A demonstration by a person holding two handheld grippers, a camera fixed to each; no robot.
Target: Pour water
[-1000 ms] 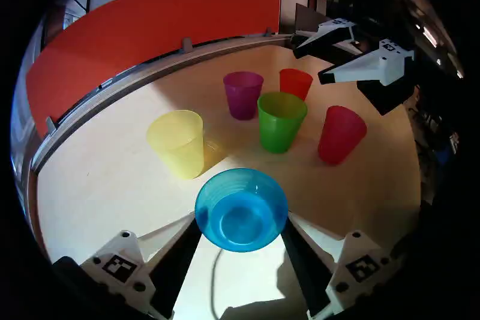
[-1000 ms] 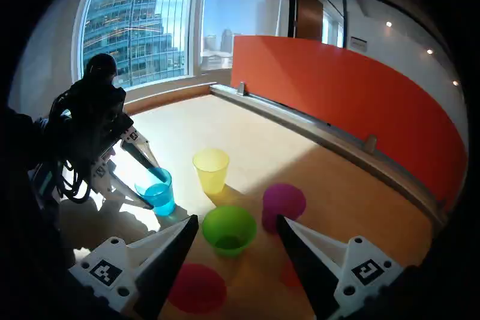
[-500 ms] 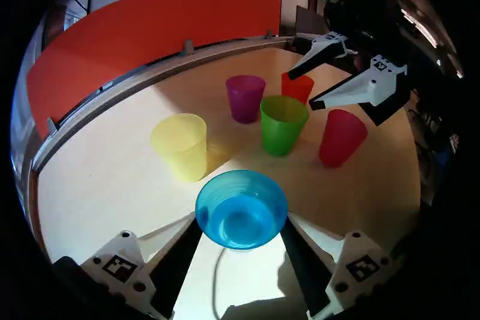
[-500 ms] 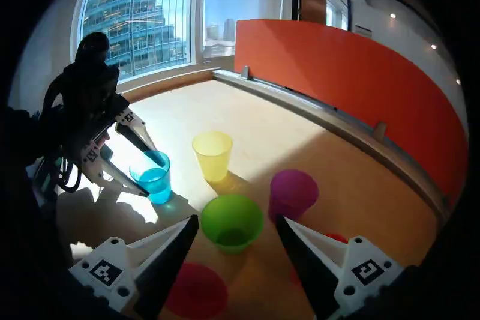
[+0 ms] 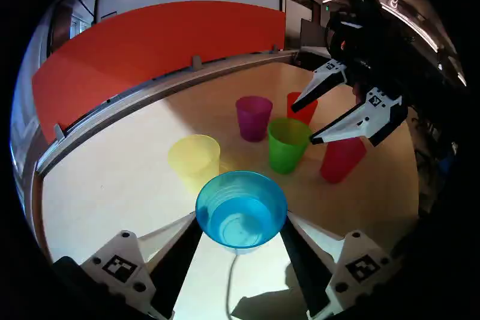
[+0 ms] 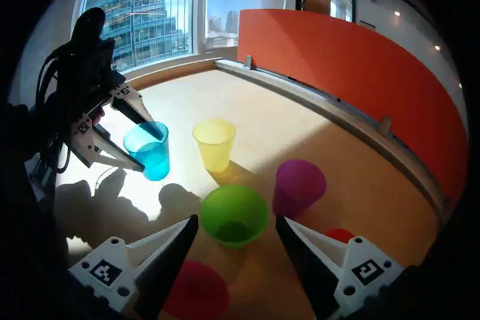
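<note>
My left gripper (image 5: 241,219) is shut on a blue cup (image 5: 241,212) that holds a little water. From the right gripper view this blue cup (image 6: 147,152) hangs above the table, its shadow below it, gripped by the left gripper (image 6: 147,146). A green cup (image 5: 288,144) stands upright in the middle of the group. My right gripper (image 6: 236,218) is open, its fingers straddling the green cup (image 6: 234,224) from above without touching. The right gripper (image 5: 302,125) also appears in the left gripper view, held by a dark-sleeved arm.
A yellow cup (image 5: 194,161), a purple cup (image 5: 254,117), an orange-red cup (image 5: 302,108) and a crimson cup (image 5: 341,158) stand around the green one on the pale wooden table (image 5: 108,188). An orange partition (image 5: 156,38) runs along the table's far edge.
The left gripper has raised the blue cup off the table. The right gripper has moved in and lowered over the green cup.
</note>
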